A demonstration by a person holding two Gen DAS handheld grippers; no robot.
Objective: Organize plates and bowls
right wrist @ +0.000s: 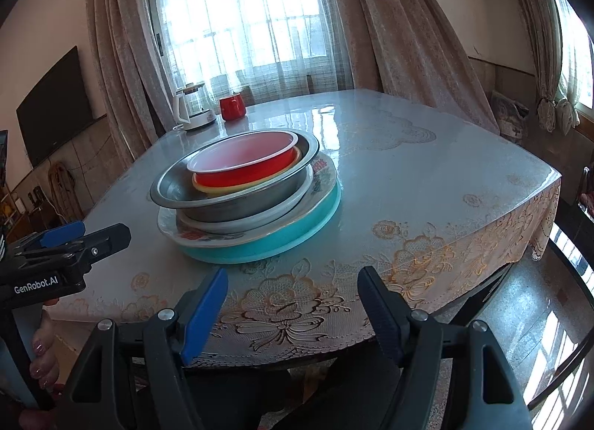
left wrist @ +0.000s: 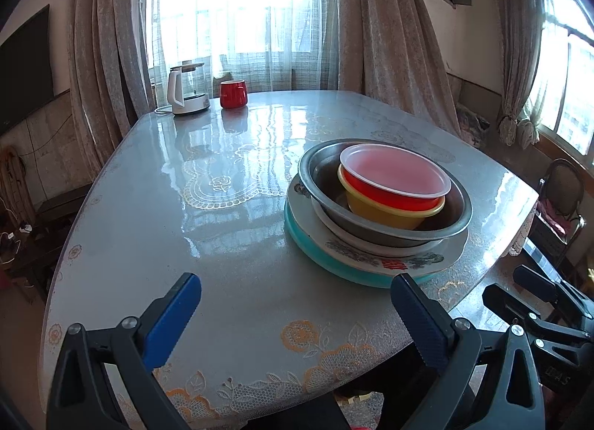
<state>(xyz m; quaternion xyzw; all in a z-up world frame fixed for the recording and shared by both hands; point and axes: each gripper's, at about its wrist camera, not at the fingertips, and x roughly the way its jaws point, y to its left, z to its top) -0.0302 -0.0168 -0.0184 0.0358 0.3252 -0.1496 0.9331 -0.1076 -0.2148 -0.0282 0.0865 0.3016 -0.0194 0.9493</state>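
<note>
One stack of dishes stands on the table. From the bottom: a teal plate [left wrist: 297,244] [right wrist: 297,233], a white flowered plate [left wrist: 427,259] [right wrist: 323,174], a smaller white dish [right wrist: 260,216], a steel bowl [left wrist: 371,229] [right wrist: 237,207], a yellow bowl [left wrist: 382,213] [right wrist: 295,159] and a red bowl with a white rim [left wrist: 393,174] [right wrist: 241,166]. My left gripper [left wrist: 297,304] is open and empty, near the stack's front left. My right gripper [right wrist: 293,300] is open and empty over the table's near edge, in front of the stack.
A white kettle [left wrist: 185,90] [right wrist: 193,111] and a red mug [left wrist: 233,94] [right wrist: 232,108] stand at the table's far left. The table [left wrist: 185,226] has a glossy floral cover. A chair [left wrist: 560,200] stands at the right. A TV [right wrist: 55,107] hangs on the left wall.
</note>
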